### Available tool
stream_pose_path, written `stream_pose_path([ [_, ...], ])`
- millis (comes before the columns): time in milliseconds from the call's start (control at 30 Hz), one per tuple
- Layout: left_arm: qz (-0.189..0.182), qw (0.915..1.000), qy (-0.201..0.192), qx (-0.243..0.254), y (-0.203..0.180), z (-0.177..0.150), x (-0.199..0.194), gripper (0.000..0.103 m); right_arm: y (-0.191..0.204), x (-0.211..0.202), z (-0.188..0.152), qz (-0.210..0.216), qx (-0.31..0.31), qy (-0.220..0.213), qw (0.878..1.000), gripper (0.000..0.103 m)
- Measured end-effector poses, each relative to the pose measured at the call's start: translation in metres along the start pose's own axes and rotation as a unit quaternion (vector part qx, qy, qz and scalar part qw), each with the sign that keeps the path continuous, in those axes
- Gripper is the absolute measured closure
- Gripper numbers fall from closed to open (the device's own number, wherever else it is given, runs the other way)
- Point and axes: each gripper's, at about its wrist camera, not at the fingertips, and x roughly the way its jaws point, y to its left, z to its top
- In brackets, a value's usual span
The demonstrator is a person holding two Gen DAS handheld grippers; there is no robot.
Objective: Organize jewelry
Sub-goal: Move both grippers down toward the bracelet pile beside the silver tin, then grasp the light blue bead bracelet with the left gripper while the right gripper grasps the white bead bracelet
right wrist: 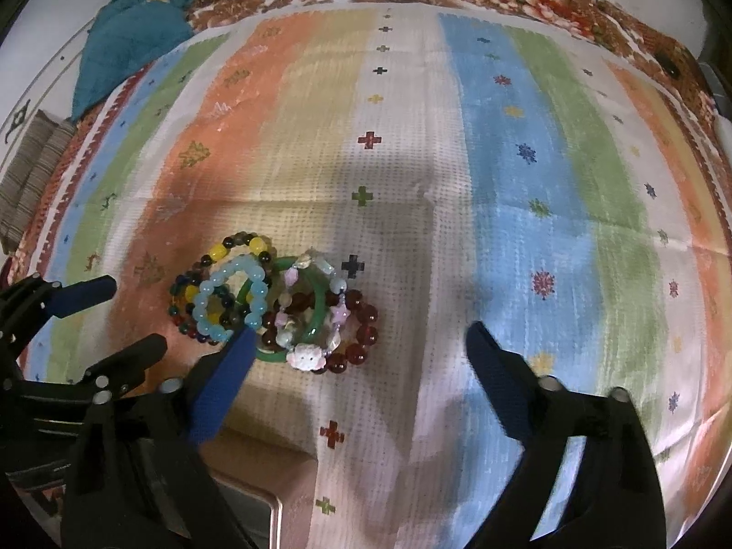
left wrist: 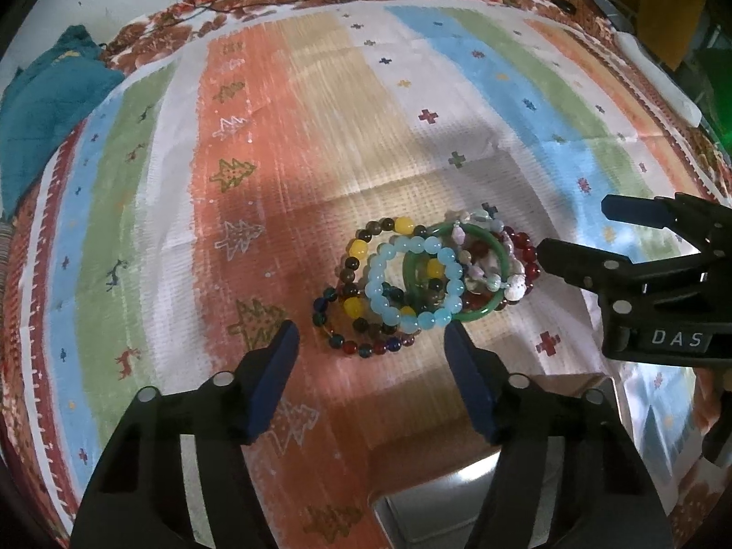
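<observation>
A pile of bracelets lies on the striped cloth [left wrist: 283,146]. It holds a light blue bead bracelet [left wrist: 414,281], a green bangle [left wrist: 485,270], a dark and yellow bead bracelet [left wrist: 354,270], a dark red bead bracelet [left wrist: 526,256] and a pale pink charm bracelet [left wrist: 485,265]. My left gripper [left wrist: 371,341] is open and empty, just short of the pile. My right gripper [right wrist: 361,343] is open and empty, with the pile [right wrist: 274,306] by its left finger. The right gripper also shows in the left wrist view [left wrist: 574,233], at the pile's right.
A box with a metallic rim [left wrist: 439,494] sits at the near edge under the grippers; it also shows in the right wrist view [right wrist: 256,503]. A teal cloth [left wrist: 45,96] lies at the far left. A white bar [left wrist: 659,78] lies at the far right edge.
</observation>
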Motion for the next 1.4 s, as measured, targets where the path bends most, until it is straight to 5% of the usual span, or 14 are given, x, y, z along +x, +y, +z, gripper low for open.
stream_pose_path([
  [800,-0.021,0.9991,0.037,-0.004,-0.003,0.018,0.045,0.076,0.0,0.037,0.021,0.004,-0.01,0.031,0.999,0.029],
  [1400,-0.019,0.9986,0.05,-0.006,0.002,0.022,0.061,0.092,0.014,0.06,0.028,0.014,-0.037,0.049,0.998,0.062],
])
